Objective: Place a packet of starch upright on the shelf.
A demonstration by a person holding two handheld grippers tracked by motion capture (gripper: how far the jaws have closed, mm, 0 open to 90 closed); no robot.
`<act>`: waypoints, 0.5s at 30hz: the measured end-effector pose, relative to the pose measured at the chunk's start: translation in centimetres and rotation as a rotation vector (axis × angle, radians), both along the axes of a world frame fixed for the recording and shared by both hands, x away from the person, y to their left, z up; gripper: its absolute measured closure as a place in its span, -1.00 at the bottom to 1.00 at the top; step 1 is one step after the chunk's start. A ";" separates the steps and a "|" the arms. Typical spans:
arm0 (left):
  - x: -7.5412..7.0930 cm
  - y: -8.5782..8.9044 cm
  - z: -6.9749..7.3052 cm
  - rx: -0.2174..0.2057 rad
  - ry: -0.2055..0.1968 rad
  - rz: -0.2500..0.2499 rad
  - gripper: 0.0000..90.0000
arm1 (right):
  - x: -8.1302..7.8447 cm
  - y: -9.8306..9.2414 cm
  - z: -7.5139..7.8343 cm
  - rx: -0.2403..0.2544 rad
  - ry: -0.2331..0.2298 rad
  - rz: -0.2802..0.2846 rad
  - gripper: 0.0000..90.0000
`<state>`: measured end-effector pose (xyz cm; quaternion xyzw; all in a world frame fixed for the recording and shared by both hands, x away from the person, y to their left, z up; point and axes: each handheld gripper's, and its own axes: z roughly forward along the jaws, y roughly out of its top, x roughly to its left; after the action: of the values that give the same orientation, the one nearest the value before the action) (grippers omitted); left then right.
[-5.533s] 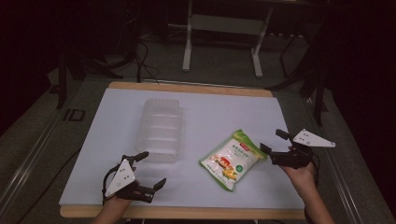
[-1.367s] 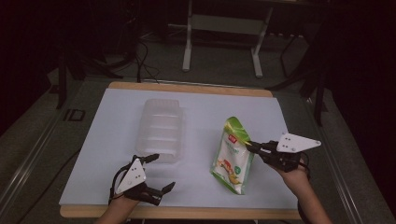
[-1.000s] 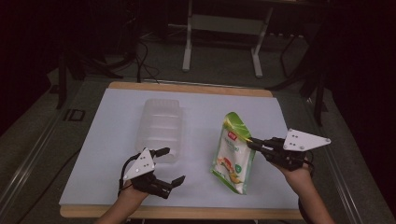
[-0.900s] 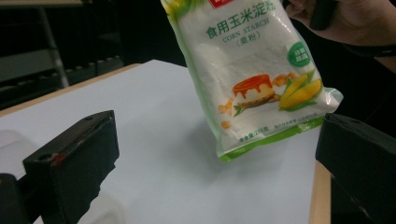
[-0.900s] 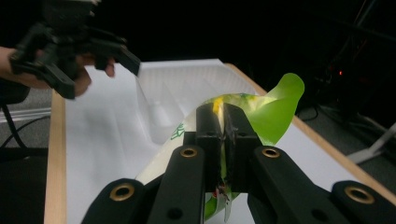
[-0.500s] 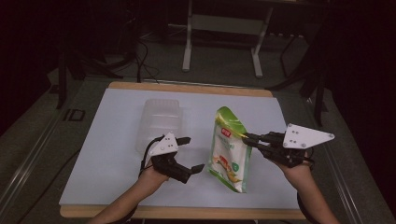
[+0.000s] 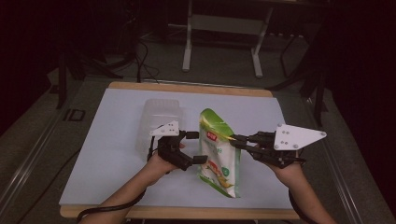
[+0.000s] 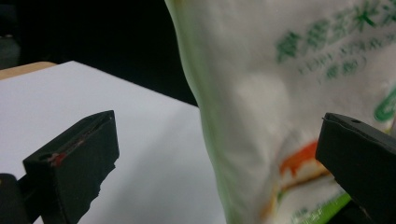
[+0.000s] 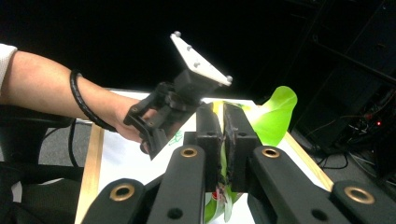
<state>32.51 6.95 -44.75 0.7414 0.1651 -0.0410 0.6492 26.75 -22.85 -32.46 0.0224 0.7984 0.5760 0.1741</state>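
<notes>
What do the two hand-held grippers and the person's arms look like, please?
Both are black, with two blocky jaws. The left hand-held gripper carries a small pale plate on top; the right hand-held gripper carries a larger pale three-cornered plate with dark screws and brass-ringed holes in its jaw arms. A black cable loops at the left wrist. The forearms are bare, with a white sleeve edge high up on the left arm.
</notes>
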 end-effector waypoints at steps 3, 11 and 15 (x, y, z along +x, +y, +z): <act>0.3 -0.4 -0.1 -0.039 0.017 -0.062 -0.98 | -0.1 0.3 -0.1 -0.003 0.002 0.016 0.93; 0.2 -1.1 0.2 -0.032 -0.041 -0.142 -0.35 | -0.1 0.6 -0.7 -0.025 0.011 0.028 0.93; -0.1 -1.4 0.3 -0.009 -0.069 -0.130 -0.10 | -0.1 0.3 -0.9 -0.027 0.014 0.028 0.93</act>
<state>32.43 5.60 -44.47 0.7487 0.0939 -0.0583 0.6537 26.63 -22.57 -33.33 0.0129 0.8074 0.5676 0.1605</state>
